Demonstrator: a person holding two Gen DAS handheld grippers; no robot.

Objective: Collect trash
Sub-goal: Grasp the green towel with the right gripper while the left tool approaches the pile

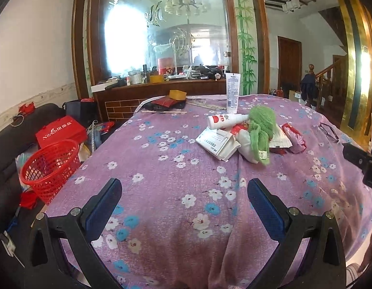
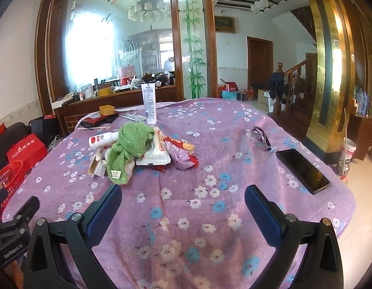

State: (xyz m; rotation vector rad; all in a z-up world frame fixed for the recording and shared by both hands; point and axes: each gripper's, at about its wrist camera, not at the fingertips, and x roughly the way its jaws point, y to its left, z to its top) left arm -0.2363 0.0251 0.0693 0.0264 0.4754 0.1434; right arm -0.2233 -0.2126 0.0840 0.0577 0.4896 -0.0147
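A heap of trash lies mid-table on the purple flowered cloth (image 1: 162, 168) (image 2: 210, 144): a green cloth (image 1: 260, 130) (image 2: 130, 149), a white spray bottle (image 1: 224, 120) (image 2: 101, 140), torn white paper packets (image 1: 215, 142) (image 2: 154, 156), red wrappers (image 1: 294, 134) (image 2: 183, 144) and a crumpled purple bag (image 2: 182, 159). A red mesh basket (image 1: 49, 166) (image 2: 6, 180) stands off the table's left edge. My left gripper (image 1: 184, 187) hovers open near the front edge, well short of the heap. My right gripper (image 2: 183, 193) is open too, with nothing between its fingers.
A white tube (image 1: 233, 91) (image 2: 149, 103) stands upright behind the heap. Glasses (image 1: 329, 131) (image 2: 260, 137) and a black phone (image 2: 302, 171) lie at the right. A yellow box (image 1: 177, 94) (image 2: 107, 109) on dark items sits far left. A red box (image 1: 62, 131) is behind the basket.
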